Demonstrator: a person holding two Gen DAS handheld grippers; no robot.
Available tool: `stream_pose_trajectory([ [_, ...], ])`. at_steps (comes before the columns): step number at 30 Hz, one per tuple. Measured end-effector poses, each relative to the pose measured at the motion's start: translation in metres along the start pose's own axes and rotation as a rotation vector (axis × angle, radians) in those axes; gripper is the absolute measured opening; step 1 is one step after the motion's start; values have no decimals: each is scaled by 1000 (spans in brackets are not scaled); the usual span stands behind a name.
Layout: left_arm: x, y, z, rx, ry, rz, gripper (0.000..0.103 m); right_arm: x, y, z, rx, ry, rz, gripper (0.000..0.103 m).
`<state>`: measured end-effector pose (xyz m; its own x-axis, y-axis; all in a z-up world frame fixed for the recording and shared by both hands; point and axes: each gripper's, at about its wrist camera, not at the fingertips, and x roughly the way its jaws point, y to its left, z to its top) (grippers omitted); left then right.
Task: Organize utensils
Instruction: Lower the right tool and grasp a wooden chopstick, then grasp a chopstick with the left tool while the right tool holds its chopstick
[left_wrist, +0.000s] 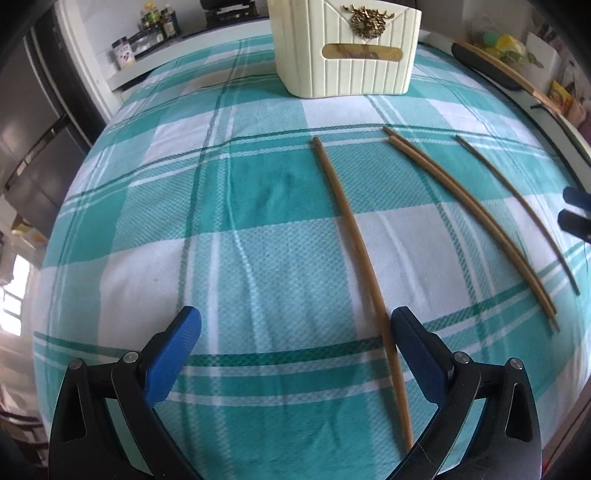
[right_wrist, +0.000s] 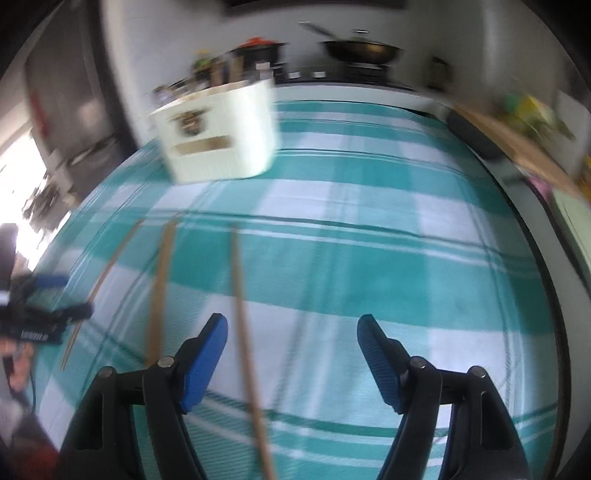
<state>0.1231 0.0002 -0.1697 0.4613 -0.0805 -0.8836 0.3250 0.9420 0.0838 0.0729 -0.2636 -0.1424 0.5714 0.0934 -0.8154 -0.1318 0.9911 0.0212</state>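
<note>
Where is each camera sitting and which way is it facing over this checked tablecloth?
Left wrist: on the left tool, angled down across the tablecloth toward the cream holder; own open blue fingers show, the right tool at the edge.
Right wrist: on the right tool, angled down the same way, blurred; open fingers show, left tool at the left edge.
Shared: holder, tablecloth, four chopsticks.

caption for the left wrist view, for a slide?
Open left gripper over a checked tablecloth, four chopsticks laid out before a cream holder.
</note>
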Motion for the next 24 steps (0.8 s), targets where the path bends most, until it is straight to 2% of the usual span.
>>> stream_pose_trajectory([
  [4, -4, 6, -3, 23, 7, -37, 86, 30, 28, 3, -142, 168, -27, 70],
  [5, -5, 8, -4, 23, 9, -49, 82, 36, 30, 2, -168, 192, -41, 54],
  [6, -7, 12, -6, 28, 7, -60, 79, 34, 28, 3, -155, 175, -31, 47],
  [7, -8, 14, -7, 31, 5, -61, 72, 35, 24, 4, -139, 198, -32, 36],
  [9, -10, 22, -9, 36, 12, -61, 67, 35, 18, 4, -130, 227, -48, 24],
  [13, -8, 32, -5, 48, 58, -81, 68, 31, 2, 2, -115, 285, -75, 24],
  [15, -5, 30, 1, 81, 84, -87, 72, 29, 0, 7, -124, 296, -74, 33],
  [16, -2, 27, 6, 102, 97, -80, 78, 29, 1, 10, -138, 301, -62, 37],
  [17, 2, 24, 11, 122, 116, -75, 84, 30, 3, 14, -155, 309, -55, 46],
  [19, 9, 20, 23, 145, 130, -76, 86, 35, 9, 21, -195, 329, -56, 49],
  [22, 19, 14, 47, 175, 128, -56, 83, 49, 17, 34, -239, 364, -61, 49],
  [24, 27, 12, 62, 173, 138, -72, 70, 59, 19, 46, -258, 366, -65, 48],
])
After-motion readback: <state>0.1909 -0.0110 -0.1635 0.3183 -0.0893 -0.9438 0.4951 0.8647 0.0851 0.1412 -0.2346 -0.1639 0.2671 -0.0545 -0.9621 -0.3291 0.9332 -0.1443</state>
